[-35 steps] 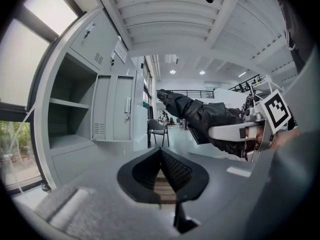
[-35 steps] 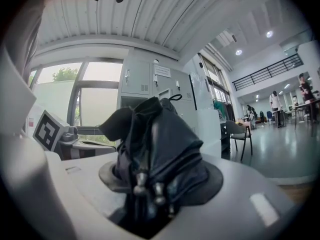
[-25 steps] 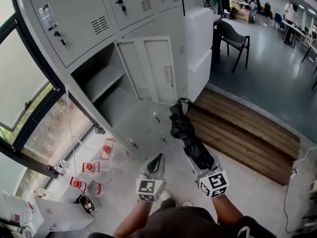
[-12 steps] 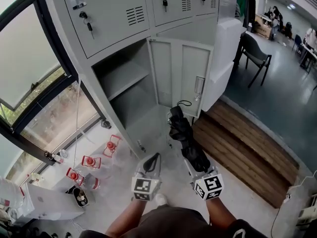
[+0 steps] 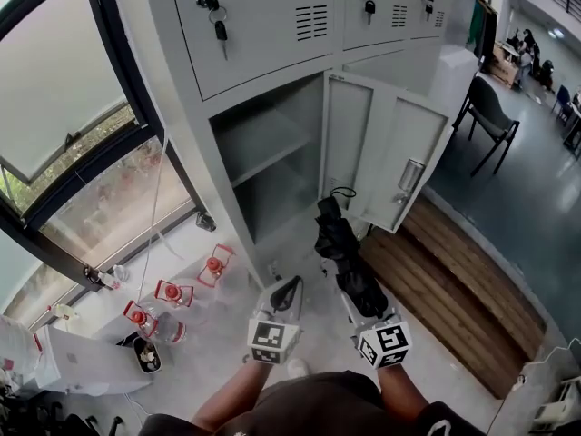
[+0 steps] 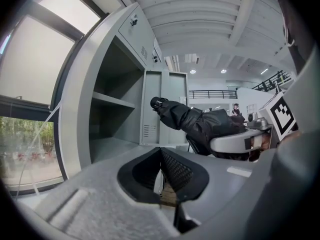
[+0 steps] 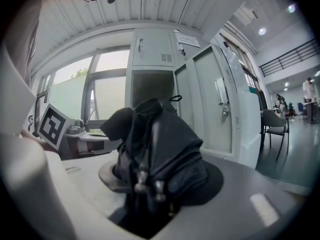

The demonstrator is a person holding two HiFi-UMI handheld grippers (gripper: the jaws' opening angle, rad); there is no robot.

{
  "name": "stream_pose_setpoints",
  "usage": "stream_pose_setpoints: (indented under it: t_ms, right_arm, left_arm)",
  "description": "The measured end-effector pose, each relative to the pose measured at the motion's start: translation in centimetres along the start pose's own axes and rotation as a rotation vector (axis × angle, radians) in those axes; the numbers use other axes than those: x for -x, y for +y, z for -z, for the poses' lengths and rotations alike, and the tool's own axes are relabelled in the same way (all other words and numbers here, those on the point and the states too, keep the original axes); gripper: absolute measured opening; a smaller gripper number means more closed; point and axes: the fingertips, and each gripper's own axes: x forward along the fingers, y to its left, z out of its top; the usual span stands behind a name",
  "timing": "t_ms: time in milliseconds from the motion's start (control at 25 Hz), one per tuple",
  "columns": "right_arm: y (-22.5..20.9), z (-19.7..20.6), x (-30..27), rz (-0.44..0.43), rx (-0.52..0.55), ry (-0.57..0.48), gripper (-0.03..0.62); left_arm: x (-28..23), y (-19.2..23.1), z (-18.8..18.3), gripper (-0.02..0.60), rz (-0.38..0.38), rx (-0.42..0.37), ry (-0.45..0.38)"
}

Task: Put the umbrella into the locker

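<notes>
Folded black umbrella [image 5: 348,260], one end clamped in right gripper [image 5: 357,300], projecting beyond its jaws toward open locker [image 5: 272,159]; left gripper [image 5: 287,291] alongside, jaws closed, empty.

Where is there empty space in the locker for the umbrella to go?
Both levels of the open compartment look bare: above the shelf and below it, between its side wall and the open door. The floor by the window is crowded with red-capped bottles.
</notes>
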Motion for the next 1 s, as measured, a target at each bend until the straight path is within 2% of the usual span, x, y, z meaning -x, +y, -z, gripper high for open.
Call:
stream_pose_setpoints:
  t_ms: [160,480,840,1000]
  right_arm:
    - [0.4,0.0,-1.6,-0.005,0.000,0.008,0.229]
    - [-0.4,0.7,-4.5,-0.032,0.020,0.063,0.229]
    - [-1.5,-0.1,-9.8,-0.204,0.097,0.092,0.229]
    - [-2.1,-0.1,-12.3,-0.272,0.123,0.109,0.229]
  left_arm:
    - [-0.5,1.4,0.1,0.005,0.009,-0.005,-0.004]
    - [-1.5,3.8,0.6,0.005,-0.045,0.021,-0.005]
    - [-4.2,6.0,0.7,0.005,-0.165,0.046,-0.007]
    - [-5.2,7.9,0.8,0.005,-0.248,0.052,-0.006]
